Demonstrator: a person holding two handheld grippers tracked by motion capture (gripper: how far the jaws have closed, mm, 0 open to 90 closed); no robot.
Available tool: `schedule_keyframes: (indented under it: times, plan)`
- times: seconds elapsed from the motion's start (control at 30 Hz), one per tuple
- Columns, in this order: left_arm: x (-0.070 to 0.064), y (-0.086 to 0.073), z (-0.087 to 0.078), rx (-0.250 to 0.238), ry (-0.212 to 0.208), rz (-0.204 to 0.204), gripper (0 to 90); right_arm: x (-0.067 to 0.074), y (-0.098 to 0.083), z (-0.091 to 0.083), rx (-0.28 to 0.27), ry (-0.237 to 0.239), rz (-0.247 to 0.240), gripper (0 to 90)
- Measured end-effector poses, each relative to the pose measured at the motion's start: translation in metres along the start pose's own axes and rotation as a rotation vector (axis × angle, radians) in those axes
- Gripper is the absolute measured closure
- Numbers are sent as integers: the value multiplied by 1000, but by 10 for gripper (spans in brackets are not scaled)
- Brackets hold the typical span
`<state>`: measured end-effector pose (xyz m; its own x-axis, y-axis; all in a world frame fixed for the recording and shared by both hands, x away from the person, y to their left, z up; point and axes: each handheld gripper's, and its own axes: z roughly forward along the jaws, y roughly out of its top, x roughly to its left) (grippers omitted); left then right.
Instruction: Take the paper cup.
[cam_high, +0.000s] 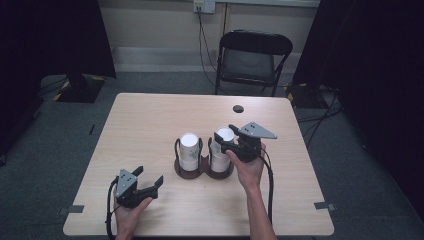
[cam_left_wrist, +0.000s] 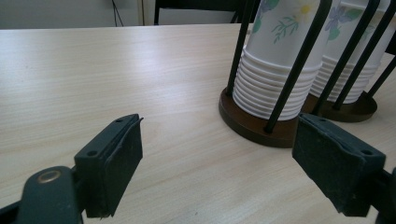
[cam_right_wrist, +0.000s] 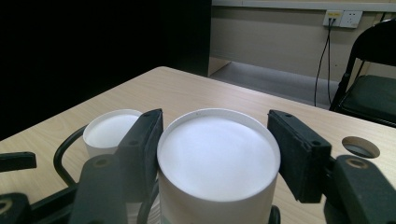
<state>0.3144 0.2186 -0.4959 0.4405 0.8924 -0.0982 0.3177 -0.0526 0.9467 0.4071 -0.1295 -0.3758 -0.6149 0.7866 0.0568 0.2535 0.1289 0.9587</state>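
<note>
Straddling the top of the right-hand cup stack (cam_high: 221, 150), the right gripper (cam_high: 226, 139) has its jaws spread either side of the rim, one pad (cam_right_wrist: 142, 140) right against it and the other just clear. Both stacks, this one and the left stack (cam_high: 189, 150), stand upside down in the dark twin cup holder (cam_high: 202, 172) mid-table (cam_high: 150, 125). Down near the front edge, the left gripper (cam_high: 150, 180) sits low with jaws wide apart, gripping nothing.

grey floor (cam_high: 350, 165); black folding chair (cam_high: 252, 57) behind wooden table (cam_high: 145, 120); wall socket (cam_high: 204, 6)
</note>
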Motion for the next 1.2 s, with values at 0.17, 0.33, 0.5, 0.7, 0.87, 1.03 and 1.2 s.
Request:
schedule_keyframes:
  times: [0.17,0.33,0.5,0.7,0.87,1.03,1.2]
  plan:
    - [0,0,-1,-5,2,-3,161,1,5,-3,-9,-2,-5,376]
    - [0,0,-1,-10,-2,-3,187,0,8,-5,-21,-3,7,376]
    - [1,0,-1,-11,-3,-12,186,1,12,-7,-32,-3,5,377]
    - [3,0,-1,-2,0,-25,212,3,17,-8,-40,-1,-2,377]
    - [2,0,-1,-5,-15,-18,229,3,20,-11,-51,-1,2,377]
    - [1,0,-1,-11,-19,-9,231,2,22,-14,-72,3,26,377]
    - [1,0,-1,-9,-20,-3,213,2,22,-15,-80,7,39,377]
